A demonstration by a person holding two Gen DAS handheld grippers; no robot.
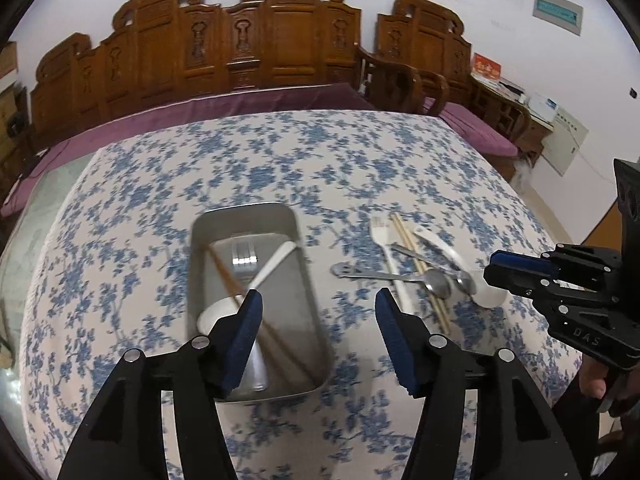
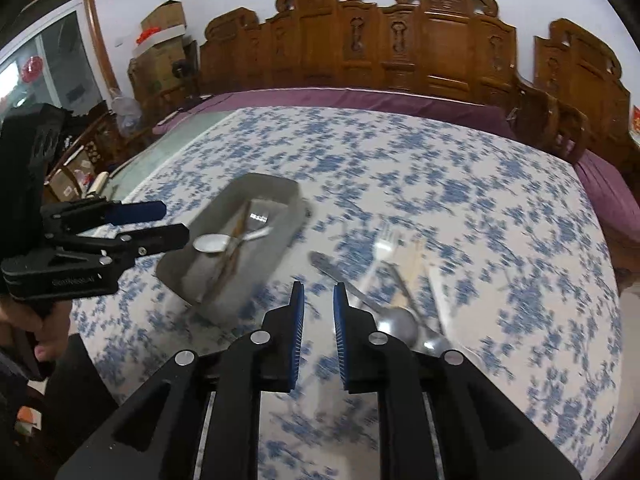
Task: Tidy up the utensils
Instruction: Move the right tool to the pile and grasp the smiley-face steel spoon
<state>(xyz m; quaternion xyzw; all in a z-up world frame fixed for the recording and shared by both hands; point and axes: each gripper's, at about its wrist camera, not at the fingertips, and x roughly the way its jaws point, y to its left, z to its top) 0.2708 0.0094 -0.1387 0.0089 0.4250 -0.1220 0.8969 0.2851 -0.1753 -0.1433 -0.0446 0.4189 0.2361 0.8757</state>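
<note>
A metal tray on the flowered tablecloth holds wooden chopsticks, a white spoon and a metal fork. To its right lies a loose pile: a white plastic fork, chopsticks, a metal spoon, a white spoon. My left gripper hovers open over the tray's right rim with nothing between its fingers. In the right wrist view my right gripper stands above the cloth between the tray and the blurred pile, with a narrow empty gap between its jaws.
A carved wooden bench with a purple cushion runs behind the table. The cloth's far edge lies just before it. A person's hand holds the left gripper at the left. The right gripper shows near the pile.
</note>
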